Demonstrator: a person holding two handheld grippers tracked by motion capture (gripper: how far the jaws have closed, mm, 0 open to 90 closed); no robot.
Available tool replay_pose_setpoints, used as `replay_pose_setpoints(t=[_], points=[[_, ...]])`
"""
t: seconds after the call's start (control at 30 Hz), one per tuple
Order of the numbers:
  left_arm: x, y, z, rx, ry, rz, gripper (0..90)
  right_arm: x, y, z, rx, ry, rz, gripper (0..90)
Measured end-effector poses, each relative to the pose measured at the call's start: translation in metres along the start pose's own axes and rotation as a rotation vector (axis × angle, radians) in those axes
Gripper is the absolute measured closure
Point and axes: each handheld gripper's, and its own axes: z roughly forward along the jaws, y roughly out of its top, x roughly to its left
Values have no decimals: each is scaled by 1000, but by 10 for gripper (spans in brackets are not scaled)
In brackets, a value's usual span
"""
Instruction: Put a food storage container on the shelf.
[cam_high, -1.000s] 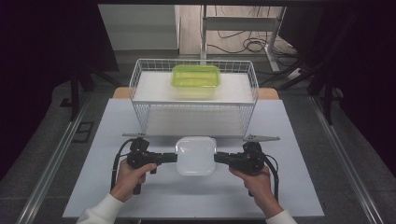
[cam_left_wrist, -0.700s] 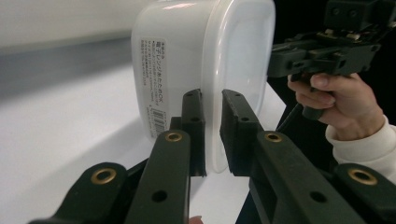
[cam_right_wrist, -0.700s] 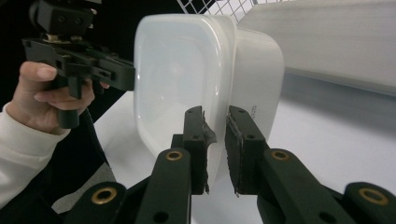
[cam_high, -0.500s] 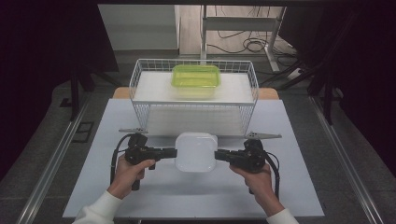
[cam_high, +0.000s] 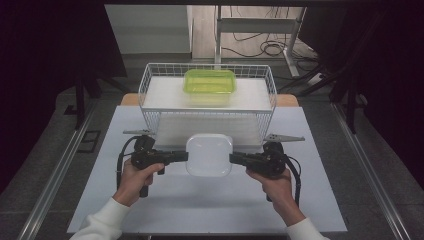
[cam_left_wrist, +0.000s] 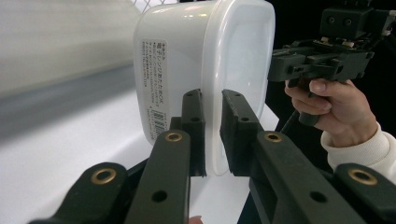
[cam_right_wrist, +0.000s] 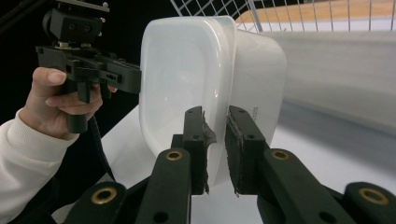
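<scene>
Left claw (cam_left_wrist: 212, 135) and right claw (cam_right_wrist: 215, 149) both clench the white container's (cam_high: 208, 155) rim; its label (cam_left_wrist: 153, 88) print is too small to read

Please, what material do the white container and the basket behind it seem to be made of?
The white container looks like semi-gloss, slightly translucent plastic: soft highlights, rounded moulded corners, a printed label on its wall. The basket appears to be thin metal wire with a white coating, judging by its open grid; the coating type I cannot tell.

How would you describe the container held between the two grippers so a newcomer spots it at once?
Start at the white wire basket at the table's far side. Just in front of it, the left gripper and right gripper clamp a lidded container by its rim. It is opaque white, unlike the green container in the basket.
</scene>
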Motion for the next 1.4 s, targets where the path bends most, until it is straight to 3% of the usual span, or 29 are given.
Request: replay_pose_setpoints(t=[0.27, 0.97, 1.27, 1.4], points=[[-11, 21, -8, -23, 1, 39, 802, 8, 22, -7, -24, -5, -37, 784], [-31, 100, -30, -104, -1, 123, 802, 23, 98, -23, -99, -10, -116, 784], [-25, 136, -45, -145, -2, 122, 797, 31, 136, -20, -113, 9, -149, 785], [-21, 149, -47, -151, -3, 117, 797, 29, 149, -17, -127, 18, -141, 786]])
